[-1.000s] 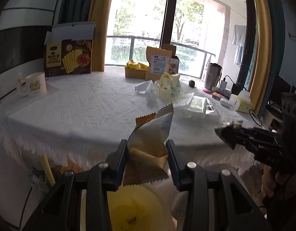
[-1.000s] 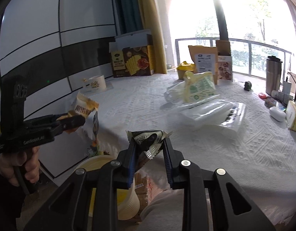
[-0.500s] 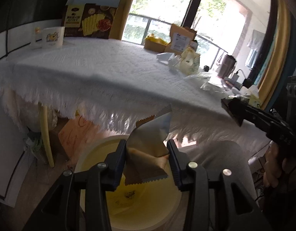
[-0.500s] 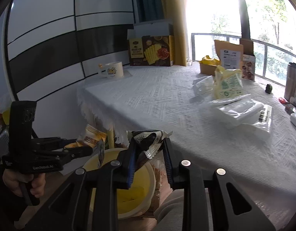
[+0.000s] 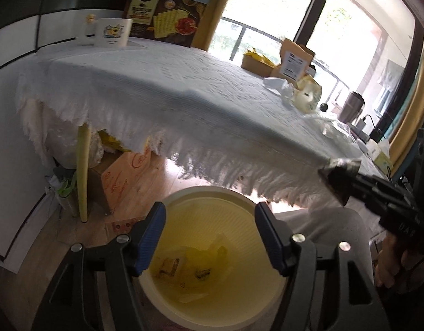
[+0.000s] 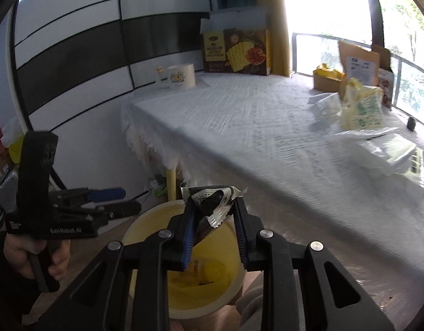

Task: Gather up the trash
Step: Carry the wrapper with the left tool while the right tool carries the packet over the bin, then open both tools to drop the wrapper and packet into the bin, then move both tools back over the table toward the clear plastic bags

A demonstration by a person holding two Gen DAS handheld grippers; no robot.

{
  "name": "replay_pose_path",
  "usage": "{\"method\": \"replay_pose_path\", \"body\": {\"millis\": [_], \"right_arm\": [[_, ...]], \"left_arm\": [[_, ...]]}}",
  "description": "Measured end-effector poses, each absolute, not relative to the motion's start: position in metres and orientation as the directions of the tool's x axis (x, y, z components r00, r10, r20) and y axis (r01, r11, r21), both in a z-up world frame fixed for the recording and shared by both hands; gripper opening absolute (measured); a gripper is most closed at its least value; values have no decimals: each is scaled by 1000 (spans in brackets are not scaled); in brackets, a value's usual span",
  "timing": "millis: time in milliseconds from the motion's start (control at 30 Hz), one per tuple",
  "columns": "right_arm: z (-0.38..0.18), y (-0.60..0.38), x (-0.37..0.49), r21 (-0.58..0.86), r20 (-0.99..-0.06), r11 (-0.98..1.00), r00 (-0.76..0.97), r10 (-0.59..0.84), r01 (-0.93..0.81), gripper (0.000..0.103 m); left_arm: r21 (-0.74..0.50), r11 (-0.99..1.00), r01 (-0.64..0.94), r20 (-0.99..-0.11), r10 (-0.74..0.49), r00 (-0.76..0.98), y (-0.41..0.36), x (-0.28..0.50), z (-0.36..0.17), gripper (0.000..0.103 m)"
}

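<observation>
L gripper (image 5: 209,234) hangs over the yellow bin (image 5: 212,300) on the wood floor, jaws just been opening & now spread wide w/ nothing between them; blue pads clear of everything. Down in the bin lies a yellow-ish snack wrapper (image 5: 181,269) among other scraps, exact items hard to read. R gripper (image 6: 213,230) is clenched on a crumpled black & white wrapper (image 6: 212,200), which sticks up past the fingertips; it sits above the bin's near rim, w/ the bin (image 6: 145,222) showing below & behind the jaws. In the L view the same R gripper (image 5: 347,184) comes in from the right edge w/ the dark wrapper at its tip, a hand (image 5: 391,262) gripping the handle. In the R view a hand (image 6: 35,256) holds the L tool's handle at left. Table w/ white fringed cloth (image 6: 253,127) stands just beside the bin; on it a mug (image 6: 180,75), a cracker box (image 6: 235,52), a yellow-green bag (image 6: 362,107), clear plastic packs (image 6: 388,151), a kraft pouch (image 6: 358,60). Cardboard box (image 5: 123,182) under the table.
</observation>
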State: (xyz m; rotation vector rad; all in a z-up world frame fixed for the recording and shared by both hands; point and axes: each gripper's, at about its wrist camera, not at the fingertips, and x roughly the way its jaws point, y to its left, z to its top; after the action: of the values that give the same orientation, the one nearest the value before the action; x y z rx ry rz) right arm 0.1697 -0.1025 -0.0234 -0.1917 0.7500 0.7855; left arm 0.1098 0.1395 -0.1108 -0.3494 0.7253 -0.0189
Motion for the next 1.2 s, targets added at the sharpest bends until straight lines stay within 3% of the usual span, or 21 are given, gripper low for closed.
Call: {"method": "replay_pose_path", "body": {"millis": [233, 333, 467, 1200], "right_arm": [[-41, -72, 169, 140, -706, 662, 394, 588, -736, 26], [-46, -63, 169, 147, -718, 646, 368, 590, -749, 37], [-50, -56, 168, 141, -726, 638, 359, 587, -757, 43], [-19, -108, 174, 142, -662, 717, 472, 581, -683, 44]], "left_arm": [[-300, 943, -147, -634, -82, 769, 159, 99, -104, 67], [-297, 941, -165, -629, -62, 775, 166, 95, -100, 67], [-292, 939, -180, -624, -45, 780, 174, 90, -97, 67], [-254, 963, -93, -595, -80, 799, 133, 100, -69, 67]]}}
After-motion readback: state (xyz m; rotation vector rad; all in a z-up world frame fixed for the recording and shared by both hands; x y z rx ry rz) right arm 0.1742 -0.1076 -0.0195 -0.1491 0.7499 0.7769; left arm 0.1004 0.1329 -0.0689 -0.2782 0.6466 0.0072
